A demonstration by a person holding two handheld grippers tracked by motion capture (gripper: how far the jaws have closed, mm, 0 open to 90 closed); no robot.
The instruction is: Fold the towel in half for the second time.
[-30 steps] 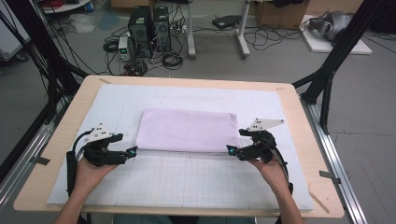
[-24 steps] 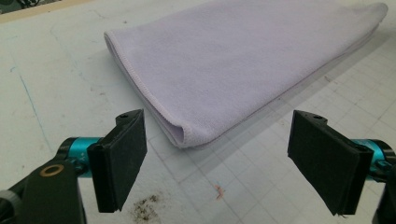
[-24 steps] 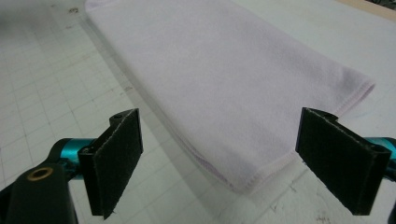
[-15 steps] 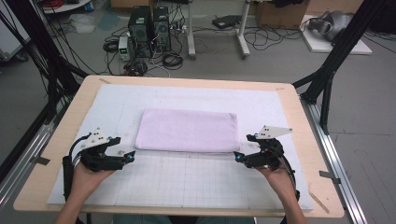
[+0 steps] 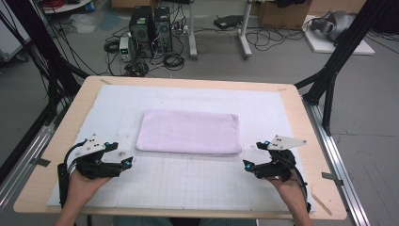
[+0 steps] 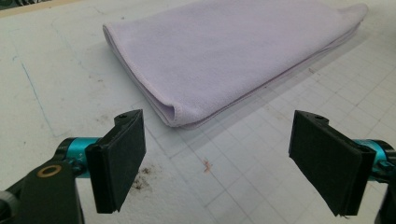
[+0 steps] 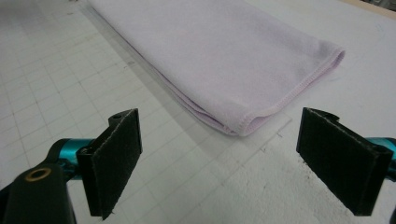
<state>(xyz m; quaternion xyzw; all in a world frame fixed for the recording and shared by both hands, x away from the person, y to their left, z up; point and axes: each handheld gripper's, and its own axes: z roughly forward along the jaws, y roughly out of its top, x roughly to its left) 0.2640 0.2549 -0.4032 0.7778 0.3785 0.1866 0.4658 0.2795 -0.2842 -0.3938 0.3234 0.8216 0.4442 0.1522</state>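
Towel (image 5: 189,132), folded into a flat lilac rectangle, lies mid-tabletop (image 5: 291,101) in the high view, its long axis running side to side across the white gridded mat (image 5: 188,183). Left tool (image 5: 123,163) sits off the towel's near left corner, right tool (image 5: 249,165) off its near right corner, each just short of the cloth and touching nothing. Both point inward and slightly forward, so the towel lies between them and a little beyond. Neither is clearly nearer; the pair stands about evenly at the two ends of the near edge.

From the left gripper view, the towel (image 6: 233,51) stretches away ahead and to the right, its rounded near corner close above the gap between the jaws. Left tool (image 6: 217,154) stands wide, with only bare mat between the pads.

From the right gripper view, the towel (image 7: 219,51) runs away ahead and to the left, its stitched corner sitting just above the gap, slightly right of centre. Right tool (image 7: 219,158) is likewise wide and empty.

My guess is that each tool needs a short push forward to reach its own corner.
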